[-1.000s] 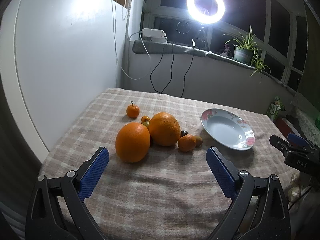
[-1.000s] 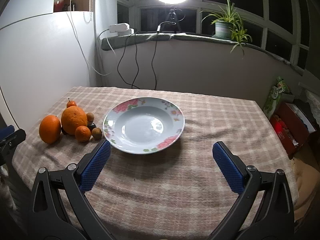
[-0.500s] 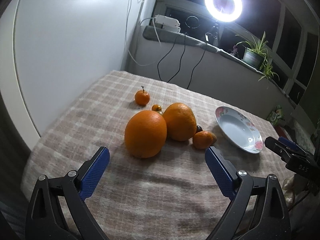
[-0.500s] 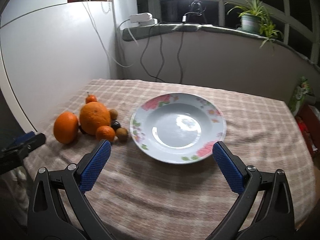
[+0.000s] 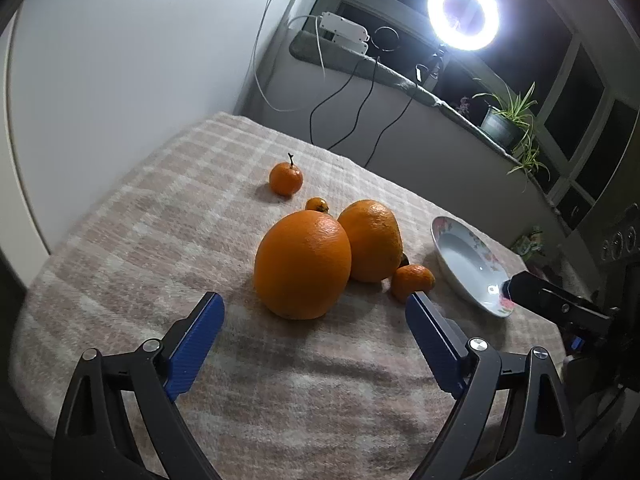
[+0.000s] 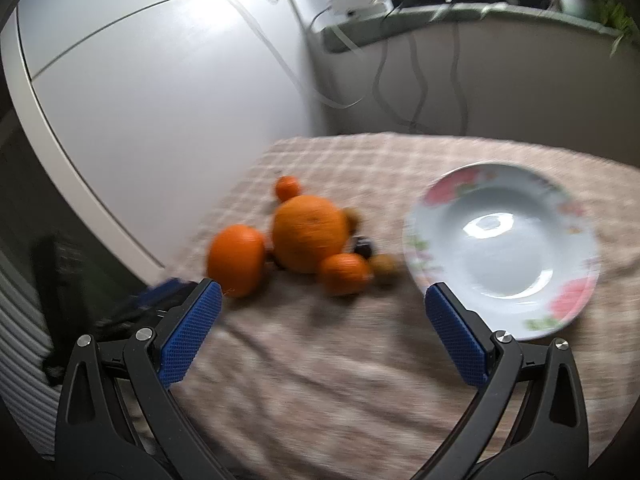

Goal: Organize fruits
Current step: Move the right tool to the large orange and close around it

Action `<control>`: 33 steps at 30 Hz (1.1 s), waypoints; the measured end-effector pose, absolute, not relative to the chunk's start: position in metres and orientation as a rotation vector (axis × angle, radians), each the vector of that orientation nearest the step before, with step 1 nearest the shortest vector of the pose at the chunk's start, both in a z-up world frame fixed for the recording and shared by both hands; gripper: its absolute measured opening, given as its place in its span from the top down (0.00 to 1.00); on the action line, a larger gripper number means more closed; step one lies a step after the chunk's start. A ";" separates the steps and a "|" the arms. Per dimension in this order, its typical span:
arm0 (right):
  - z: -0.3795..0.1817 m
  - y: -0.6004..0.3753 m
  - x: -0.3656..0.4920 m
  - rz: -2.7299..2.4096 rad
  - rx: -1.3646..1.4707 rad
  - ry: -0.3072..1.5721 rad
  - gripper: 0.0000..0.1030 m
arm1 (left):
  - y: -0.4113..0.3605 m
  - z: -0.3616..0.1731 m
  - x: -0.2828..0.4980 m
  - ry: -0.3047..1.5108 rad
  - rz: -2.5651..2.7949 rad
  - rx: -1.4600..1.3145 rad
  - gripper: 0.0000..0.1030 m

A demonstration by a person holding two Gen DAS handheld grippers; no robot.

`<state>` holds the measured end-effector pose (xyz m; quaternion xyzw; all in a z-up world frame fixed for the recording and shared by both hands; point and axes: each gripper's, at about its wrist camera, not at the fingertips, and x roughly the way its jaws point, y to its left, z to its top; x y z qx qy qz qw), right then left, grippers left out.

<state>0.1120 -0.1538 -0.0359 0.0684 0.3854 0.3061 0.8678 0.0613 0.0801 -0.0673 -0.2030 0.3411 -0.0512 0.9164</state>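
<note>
left gripper [image 5: 314, 322] closing in front of the nearest orange [image 5: 303, 264]

the orange stands on the checked desk [image 5: 140, 240], long axis upright, ahead of the empty blue fingers [image 5: 196, 346]; the plate [image 6: 500, 248] lies right; right gripper [image 6: 322, 320] wide, empty.

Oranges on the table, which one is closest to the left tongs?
The big smooth orange, front of the cluster, straight ahead of the closing, empty left tongs. The other big orange sits behind it, beside the plate.
</note>
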 end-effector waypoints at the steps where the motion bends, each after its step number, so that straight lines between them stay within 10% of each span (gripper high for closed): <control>1: -0.037 -0.147 0.114 0.669 0.161 0.824 0.00 | 0.081 -0.069 0.063 0.706 -0.112 -0.423 0.11; 33: -0.091 -0.050 0.175 0.831 0.408 1.169 0.17 | 0.088 -0.089 0.110 0.808 -0.191 -0.414 0.22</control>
